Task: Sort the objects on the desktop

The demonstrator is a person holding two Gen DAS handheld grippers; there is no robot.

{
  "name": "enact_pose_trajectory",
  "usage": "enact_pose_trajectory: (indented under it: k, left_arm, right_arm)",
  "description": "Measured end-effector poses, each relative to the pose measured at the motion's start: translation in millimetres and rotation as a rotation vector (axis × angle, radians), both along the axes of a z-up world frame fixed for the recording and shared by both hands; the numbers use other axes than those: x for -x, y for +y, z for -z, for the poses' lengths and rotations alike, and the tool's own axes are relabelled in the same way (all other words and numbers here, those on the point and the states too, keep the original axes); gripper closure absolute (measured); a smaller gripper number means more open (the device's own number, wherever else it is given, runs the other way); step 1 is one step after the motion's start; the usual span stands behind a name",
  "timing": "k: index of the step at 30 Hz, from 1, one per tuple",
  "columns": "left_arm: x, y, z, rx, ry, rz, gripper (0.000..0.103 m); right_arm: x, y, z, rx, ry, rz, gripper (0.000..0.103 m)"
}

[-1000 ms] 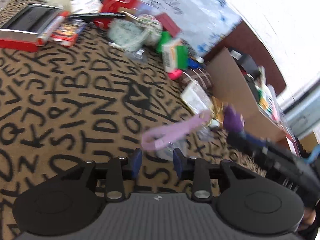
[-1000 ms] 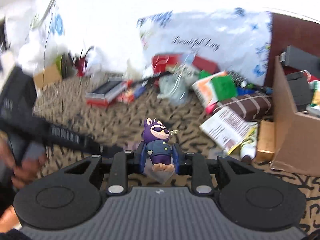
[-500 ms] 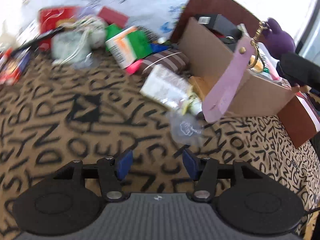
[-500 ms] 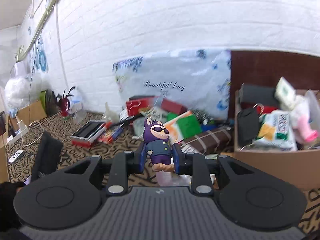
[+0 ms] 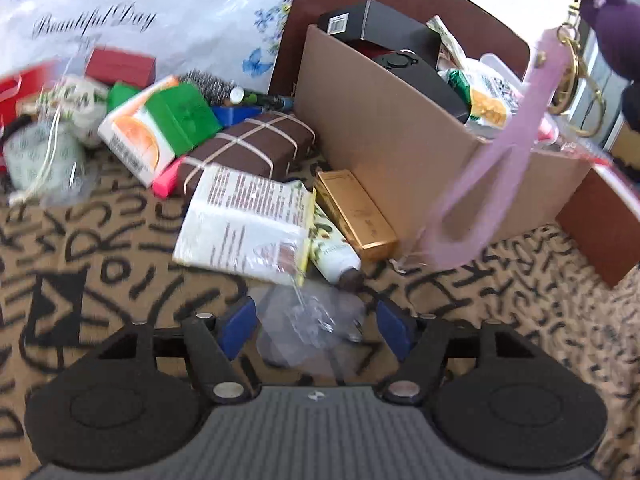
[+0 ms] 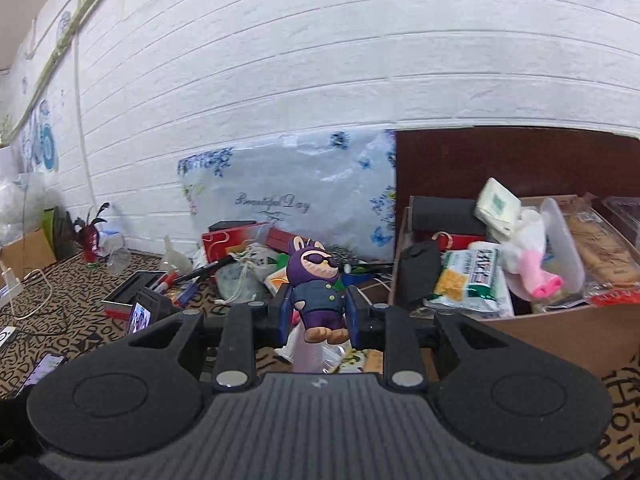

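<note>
The right gripper (image 6: pixel 317 312) is clamped on one purple rabbit figure (image 6: pixel 316 284), its two blue pads pressing the figure's sides; the figure stands upright between them, held in the air. In the left wrist view the same figure shows as a purple shape at 1 o'clock, with one pink strap (image 5: pixel 492 168) hanging down from its gold ring in front of the box wall.

The left gripper (image 5: pixel 316 328) has just been opening; its two blue fingers (image 5: pixel 239 326) stand apart, pressing on nothing, with one crumpled clear plastic wrapper (image 5: pixel 308 320) lying on the cloth between them.

Outward from the left gripper, at 12 o'clock, lie one white printed packet (image 5: pixel 244 220), one cream tube (image 5: pixel 334 248) and one gold box (image 5: pixel 354 210), the gold box touching the wall of the one cardboard box (image 5: pixel 384 144), which sits at 1 o'clock and is filled with packets. At 11 o'clock are one brown checked parcel (image 5: pixel 248 148) and one orange-and-green carton (image 5: pixel 156 128). All rest on the letter-patterned cloth (image 5: pixel 100 240).
</note>
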State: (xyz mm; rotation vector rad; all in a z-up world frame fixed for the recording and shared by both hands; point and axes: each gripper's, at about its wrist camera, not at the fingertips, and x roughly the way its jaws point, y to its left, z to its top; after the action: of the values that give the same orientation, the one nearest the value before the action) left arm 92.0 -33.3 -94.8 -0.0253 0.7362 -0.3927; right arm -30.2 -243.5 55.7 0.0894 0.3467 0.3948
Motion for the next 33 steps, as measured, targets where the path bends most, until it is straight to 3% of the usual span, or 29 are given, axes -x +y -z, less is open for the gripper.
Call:
enact_pose_trajectory:
  k: [2,3,5,6,7,8,16,17,19,24,30,32,33]
  left_arm:
    - [1,-3,2,-0.052,-0.033,0.002,0.05]
    - [3,-3,2,-0.062,-0.043,0.009,0.051]
    - [5,3,-1,-0.038,-0.039,0.016,0.058]
    - [8,7,-6,-0.007,-0.051,0.026,0.074]
    - [10,10,-9,0.005,-0.056,0.028,0.101]
    - [12,12,-12,0.01,-0.051,0.024,0.103]
    - [32,33,-22,0.123,-0.002,0.022,0.102]
    - [37,30,-25,0.125,-0.013,0.037,0.097]
    - [45,20,-29,0.115,-0.053,0.085,0.063]
    - [54,-3,-30,0.063,-0.112,0.166,0.049]
    - [38,-20,-11,0.028,-0.056,0.183,0.055]
    - [34,-21,-4,0.02,-0.034,0.164,0.068]
    - [34,-19,-2,0.026,-0.03,0.165,0.08]
  right_arm:
    - [1,-3,3,0.0,0.008,0.011,0.077]
    - [1,-4,4,0.0,0.012,0.012,0.077]
    - [2,-4,6,-0.001,0.016,0.015,0.077]
    - [2,-5,6,-0.003,0.016,0.016,0.077]
    - [3,-5,6,-0.004,0.016,0.017,0.077]
    - [2,-5,6,-0.003,0.015,0.015,0.077]
    - [4,-5,5,-0.005,0.013,0.009,0.077]
    - [3,-6,6,-0.005,0.016,0.011,0.077]
    - [3,-7,7,-0.007,0.02,0.017,0.077]
    - [6,-10,9,-0.003,0.024,0.025,0.077]
    - [4,-14,14,-0.008,0.04,0.039,0.077]
    - [5,-15,15,-0.007,0.042,0.041,0.077]
    - [5,-16,15,-0.008,0.043,0.043,0.077]
